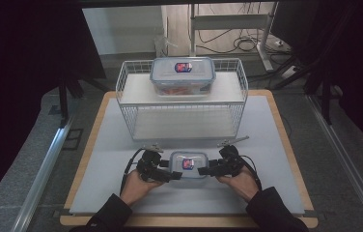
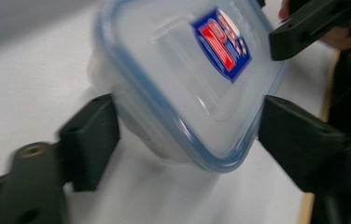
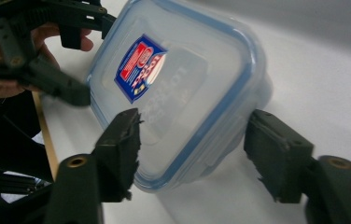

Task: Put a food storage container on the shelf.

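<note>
Small lidded plastic container (image 1: 188, 165) sits on surface (image 1: 266, 145), near edge, in front of wire basket (image 1: 126, 87) (bigger lidded container (image 1: 183, 75) on its top shelf).

Left hand-held gripper (image 1: 174, 176): jaws straddle container's corner, pads at or near walls; firm contact we cannot confirm (left gripper view blurred). Right hand-held gripper (image 1: 203, 170): released, visible gap to far jaw.

We judge risk: corner holds, uneven squeeze may twist or skid container, pop lid.

Contents unreadable through frosted lid.
</note>
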Available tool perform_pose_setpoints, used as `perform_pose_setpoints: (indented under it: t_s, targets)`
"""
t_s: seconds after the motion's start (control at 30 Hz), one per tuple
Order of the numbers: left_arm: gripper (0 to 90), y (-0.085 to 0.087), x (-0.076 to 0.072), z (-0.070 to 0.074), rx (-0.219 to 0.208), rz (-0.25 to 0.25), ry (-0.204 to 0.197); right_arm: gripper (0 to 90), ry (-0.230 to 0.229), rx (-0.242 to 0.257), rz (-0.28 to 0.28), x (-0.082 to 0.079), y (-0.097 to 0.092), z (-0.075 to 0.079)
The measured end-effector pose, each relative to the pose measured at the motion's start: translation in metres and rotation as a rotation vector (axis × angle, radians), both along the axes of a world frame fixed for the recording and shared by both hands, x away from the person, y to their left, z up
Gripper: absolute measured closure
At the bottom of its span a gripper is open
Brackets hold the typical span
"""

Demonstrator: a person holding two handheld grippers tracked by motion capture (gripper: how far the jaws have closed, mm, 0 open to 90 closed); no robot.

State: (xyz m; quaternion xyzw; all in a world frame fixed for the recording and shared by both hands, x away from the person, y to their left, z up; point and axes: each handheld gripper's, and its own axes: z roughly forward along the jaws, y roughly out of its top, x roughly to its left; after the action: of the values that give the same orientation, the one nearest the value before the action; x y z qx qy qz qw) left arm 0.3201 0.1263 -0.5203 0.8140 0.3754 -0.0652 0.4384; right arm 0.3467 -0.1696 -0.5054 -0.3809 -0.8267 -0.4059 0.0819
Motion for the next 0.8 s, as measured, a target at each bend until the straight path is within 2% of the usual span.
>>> perform_pose_setpoints:
  t_s: [0.07,0.13,0.23,0.37,0.43,0.47,0.57,0.6,0.7,0.8]
  targets:
    - [35.6,0.005,-0.004,0.001,-0.022,0.024,-0.002,43.1,-0.016,0.005,0.003,-0.003,-0.002,0.002]
    - [41.5,0.009,-0.008,0.000,-0.046,0.036,-0.015,47.6,-0.022,0.024,-0.001,-0.006,-0.006,0.003]
    - [48.8,0.014,-0.009,-0.002,-0.099,0.051,0.004,52.6,-0.008,0.071,-0.003,-0.008,-0.012,0.002]
    - [51.9,0.019,-0.009,-0.006,-0.154,0.059,0.023,57.1,-0.017,0.104,-0.004,-0.010,-0.018,0.001]
    - [52.3,0.021,-0.008,-0.008,-0.181,0.064,0.041,65.4,-0.054,0.119,-0.025,-0.012,-0.021,0.003]
    - [53.4,0.022,-0.007,-0.009,-0.199,0.064,0.045,66.8,-0.054,0.136,-0.029,-0.011,-0.024,0.004]
    - [54.6,0.025,-0.005,-0.011,-0.233,0.068,0.071,65.5,-0.012,0.174,-0.035,-0.009,-0.026,0.001]
    - [56.4,0.026,-0.005,-0.012,-0.251,0.068,0.082,63.4,0.006,0.172,-0.029,-0.008,-0.026,-0.001]
    - [56.3,0.026,-0.005,-0.012,-0.233,0.058,0.078,60.2,0.032,0.169,-0.021,-0.006,-0.025,-0.004]
    - [56.2,0.026,-0.005,-0.012,-0.220,0.051,0.073,53.9,0.024,0.154,-0.011,-0.006,-0.022,-0.006]
